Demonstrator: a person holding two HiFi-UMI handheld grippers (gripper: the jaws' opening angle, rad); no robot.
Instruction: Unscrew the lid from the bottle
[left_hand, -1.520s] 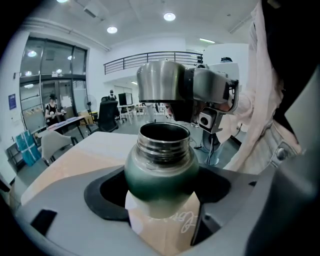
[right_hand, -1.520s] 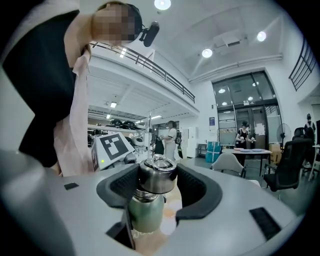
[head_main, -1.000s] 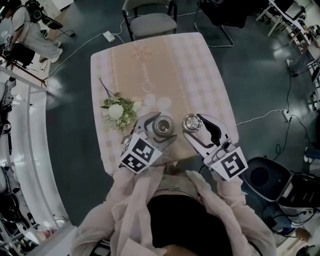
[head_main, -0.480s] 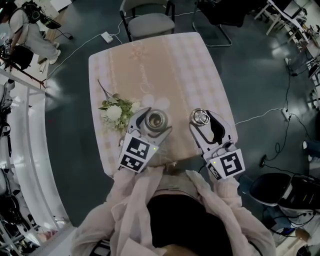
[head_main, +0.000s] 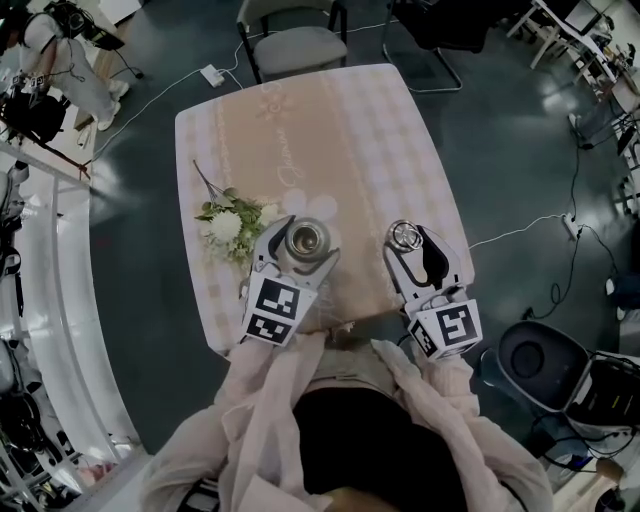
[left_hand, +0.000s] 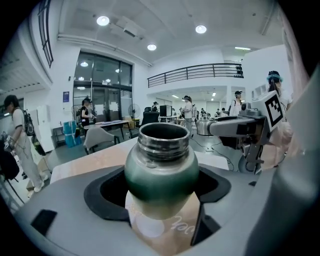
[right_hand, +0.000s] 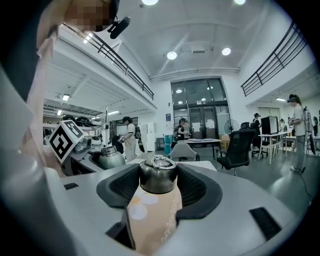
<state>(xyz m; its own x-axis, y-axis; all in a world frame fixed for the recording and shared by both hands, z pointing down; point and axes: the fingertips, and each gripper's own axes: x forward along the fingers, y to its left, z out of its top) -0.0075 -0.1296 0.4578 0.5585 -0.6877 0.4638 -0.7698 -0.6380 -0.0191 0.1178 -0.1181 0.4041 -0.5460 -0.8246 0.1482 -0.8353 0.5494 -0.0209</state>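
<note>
Now separated. The jaws of the left gripper (head_main: 305, 245) are clamped on the shoulder of the green bottle (left_hand: 161, 170), whose threaded neck stands bare and open. The jaws of the right gripper (head_main: 408, 240) are closed on the dark lid (right_hand: 158, 175), its ring handle uppermost.

One second earlier the lid sat just beside the bottle mouth. It now lies well apart from it, carried toward the right edge of the surface (head_main: 340, 130), while the bottle has shifted only slightly toward the left edge. The unscrewing proper therefore appears complete, and what seems to remain is setting the lid down.

The bottle is held roughly upright near the near edge, midway between the left and right edges. Whether its base rests on the cloth cannot be told.

Both grippers point away from the person, with the marker cubes rearmost. The left is tipped downward over the cloth and the right is closer to level. Pale-sleeved forearms reach in over the near edge. A spray of white flowers (head_main: 232, 220) lies near the left edge, just beside the left gripper.
</note>
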